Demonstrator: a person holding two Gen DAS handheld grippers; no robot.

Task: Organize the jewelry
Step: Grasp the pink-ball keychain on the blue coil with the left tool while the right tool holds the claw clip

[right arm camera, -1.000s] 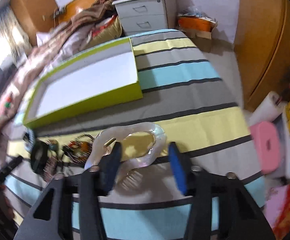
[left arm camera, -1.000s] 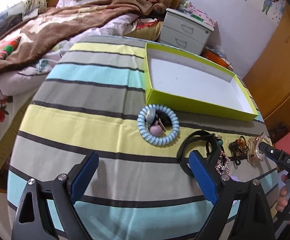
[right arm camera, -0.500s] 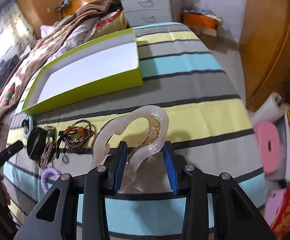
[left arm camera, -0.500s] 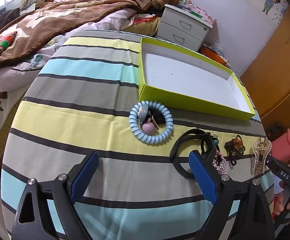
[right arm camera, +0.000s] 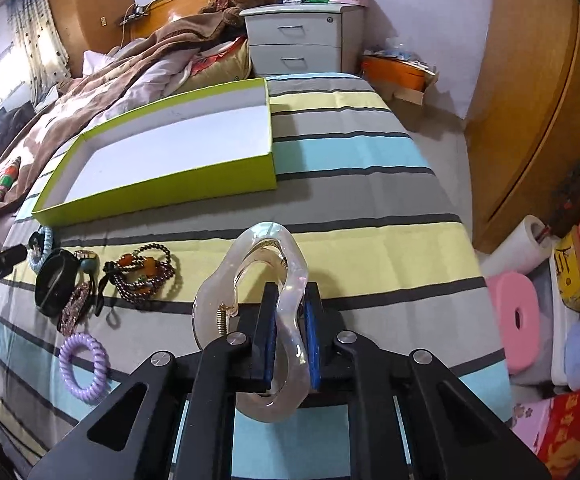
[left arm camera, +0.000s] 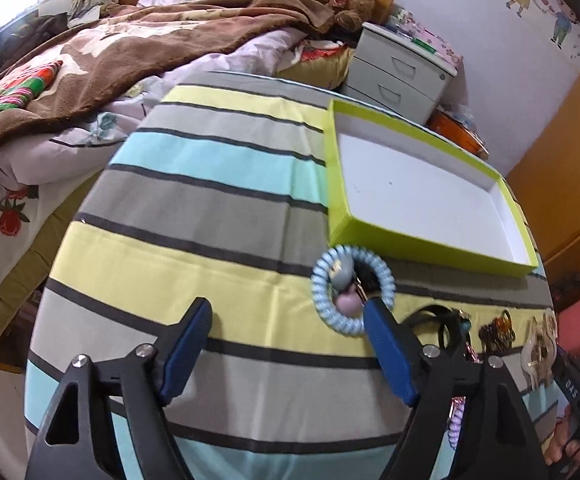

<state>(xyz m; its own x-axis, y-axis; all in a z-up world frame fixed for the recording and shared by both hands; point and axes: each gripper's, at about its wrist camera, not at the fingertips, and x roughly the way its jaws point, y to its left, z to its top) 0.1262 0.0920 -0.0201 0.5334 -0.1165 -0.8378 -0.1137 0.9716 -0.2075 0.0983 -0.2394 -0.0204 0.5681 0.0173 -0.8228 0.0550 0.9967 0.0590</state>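
Lime-green box (right arm camera: 162,190) with white inside, on a cloth (left arm camera: 210,200) striped yellow, grey, blue.

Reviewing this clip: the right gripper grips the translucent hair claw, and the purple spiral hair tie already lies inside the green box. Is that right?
Not quite. The right gripper does have its jaws closing on the translucent hair claw, but the purple spiral hair tie lies on the striped cloth, not inside the green box, which holds nothing. The right wrist view shows it.

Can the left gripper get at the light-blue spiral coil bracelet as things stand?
Probably yes. The left gripper holds nothing, its jaws closing over bare striped cloth; the light-blue spiral coil bracelet lies just beyond its right finger, nothing on top.
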